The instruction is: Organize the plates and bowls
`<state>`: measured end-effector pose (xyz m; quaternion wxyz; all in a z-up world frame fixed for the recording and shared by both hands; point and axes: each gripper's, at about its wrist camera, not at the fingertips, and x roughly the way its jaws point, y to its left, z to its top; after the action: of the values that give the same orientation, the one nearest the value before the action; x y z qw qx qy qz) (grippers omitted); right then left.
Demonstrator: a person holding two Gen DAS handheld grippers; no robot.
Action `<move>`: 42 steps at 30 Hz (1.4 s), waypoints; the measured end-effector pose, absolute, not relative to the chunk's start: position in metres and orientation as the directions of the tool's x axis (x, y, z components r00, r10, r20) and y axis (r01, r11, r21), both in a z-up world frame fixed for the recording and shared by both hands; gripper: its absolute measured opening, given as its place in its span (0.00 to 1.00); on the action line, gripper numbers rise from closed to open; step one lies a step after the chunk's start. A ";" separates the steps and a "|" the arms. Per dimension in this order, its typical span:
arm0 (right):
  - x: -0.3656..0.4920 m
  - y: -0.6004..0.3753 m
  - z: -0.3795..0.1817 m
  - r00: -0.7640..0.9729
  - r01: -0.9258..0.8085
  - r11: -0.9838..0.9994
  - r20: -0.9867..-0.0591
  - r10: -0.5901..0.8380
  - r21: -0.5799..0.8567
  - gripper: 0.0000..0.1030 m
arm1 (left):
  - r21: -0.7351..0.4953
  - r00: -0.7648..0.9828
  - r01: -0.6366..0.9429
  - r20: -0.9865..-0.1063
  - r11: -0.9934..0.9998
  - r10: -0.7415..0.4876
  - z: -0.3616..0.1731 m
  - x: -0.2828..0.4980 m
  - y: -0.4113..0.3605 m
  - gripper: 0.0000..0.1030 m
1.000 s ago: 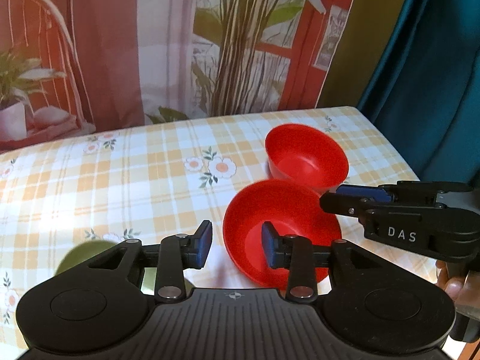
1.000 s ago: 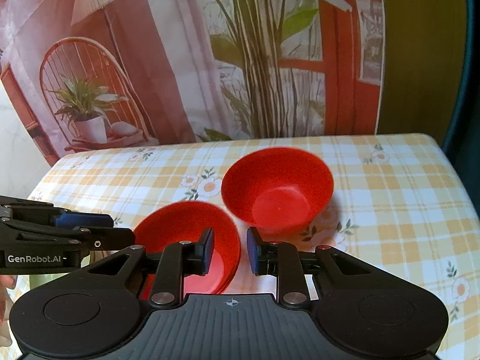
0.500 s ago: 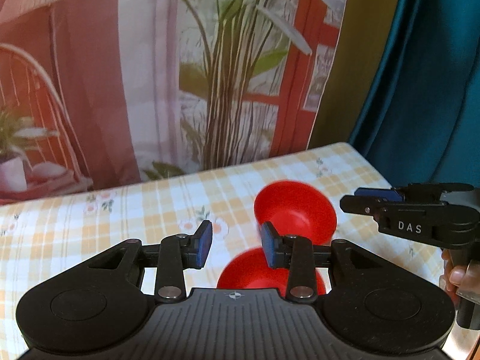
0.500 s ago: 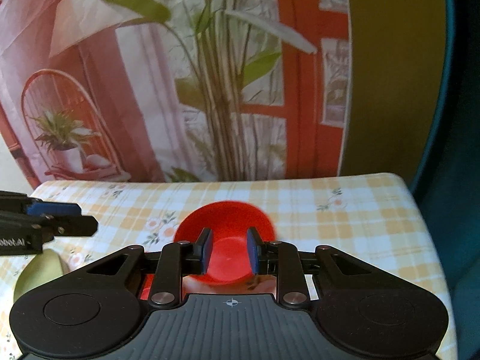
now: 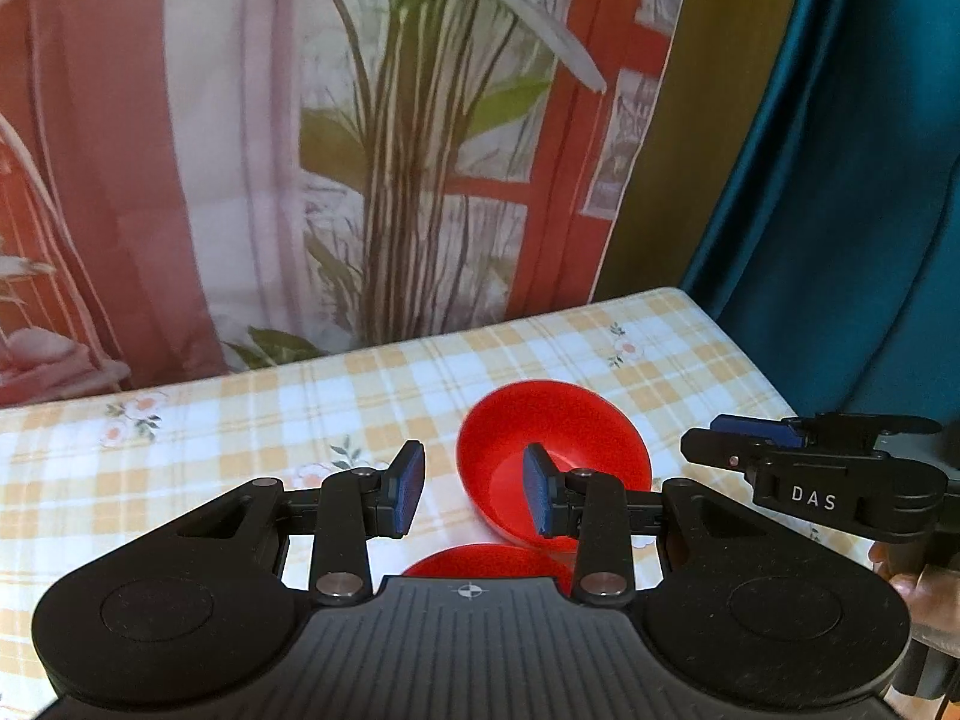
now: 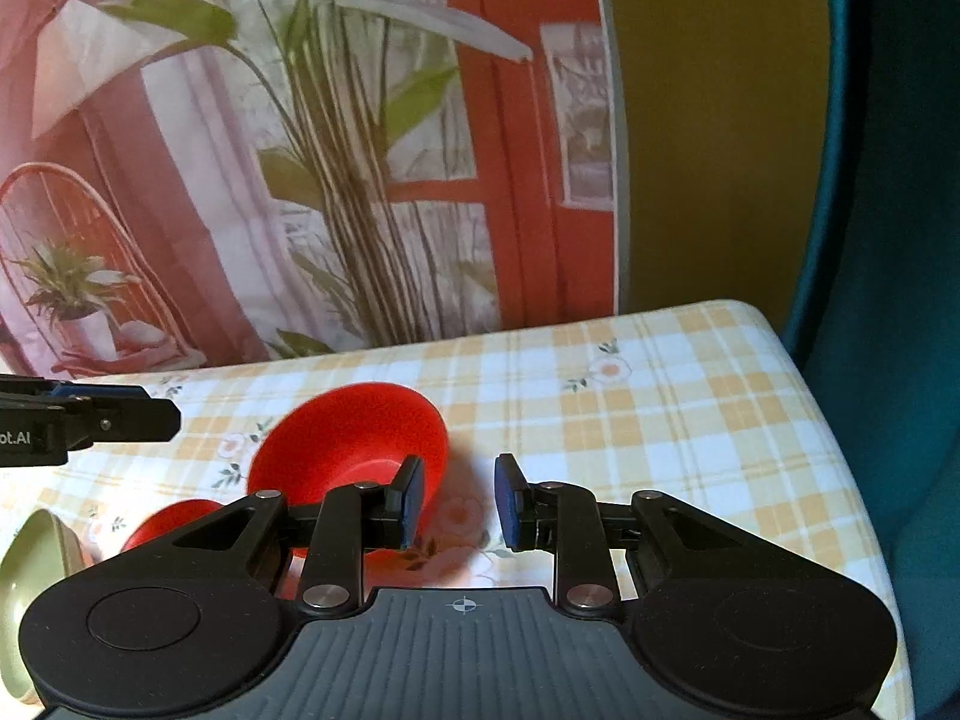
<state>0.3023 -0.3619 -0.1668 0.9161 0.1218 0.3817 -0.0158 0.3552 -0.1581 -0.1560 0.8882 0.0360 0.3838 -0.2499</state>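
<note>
A deep red bowl [image 5: 552, 450] stands on the checked tablecloth; it also shows in the right wrist view [image 6: 354, 438]. A second red bowl [image 5: 486, 561] lies nearer, mostly hidden behind my left gripper body; its edge shows in the right wrist view [image 6: 171, 522]. My left gripper [image 5: 471, 495] is open and empty, raised above the table, its right pad in front of the far bowl. My right gripper [image 6: 456, 501] is open and empty, just right of the far bowl. It shows side-on in the left wrist view [image 5: 744, 444].
A green dish [image 6: 36, 564] sits at the table's left. The table [image 6: 690, 420] ends at the right beside a teal curtain [image 6: 888, 300]. A printed backdrop with plants [image 5: 360, 150] hangs behind the far edge.
Both grippers have lifted and pulled back from the bowls. The right gripper's fingers have spread wider and shifted right of the far bowl. The near bowl has slid under the left gripper's view.
</note>
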 end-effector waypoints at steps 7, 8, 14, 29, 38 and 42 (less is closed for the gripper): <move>0.311 -0.360 -0.177 0.705 0.117 0.963 -0.704 0.091 0.242 0.28 | -0.129 0.552 0.479 -0.725 0.868 -0.412 -0.175 0.365 -0.170 0.37; 0.312 -0.359 -0.178 0.705 0.114 0.962 -0.702 0.097 0.247 0.29 | -0.131 0.548 0.477 -0.729 0.869 -0.411 -0.177 0.366 -0.171 0.37; 0.322 -0.351 -0.184 0.691 0.097 0.966 -0.715 0.108 0.239 0.34 | -0.157 0.526 0.454 -0.747 0.877 -0.406 -0.193 0.379 -0.172 0.37; 0.322 -0.350 -0.200 0.673 0.093 0.955 -0.725 0.147 0.281 0.19 | -0.144 0.478 0.509 -0.772 0.848 -0.418 -0.209 0.381 -0.183 0.29; 0.322 -0.345 -0.197 0.682 0.089 0.956 -0.716 0.146 0.280 0.17 | -0.156 0.482 0.503 -0.766 0.850 -0.425 -0.206 0.382 -0.180 0.29; 0.320 -0.346 -0.191 0.691 0.093 0.957 -0.709 0.137 0.275 0.17 | -0.148 0.492 0.510 -0.757 0.848 -0.429 -0.200 0.379 -0.181 0.29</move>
<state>0.3198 -0.3456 -0.1914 0.9079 0.1464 0.3926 0.0122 0.3788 -0.1813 -0.2002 0.8625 0.0476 0.4241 -0.2720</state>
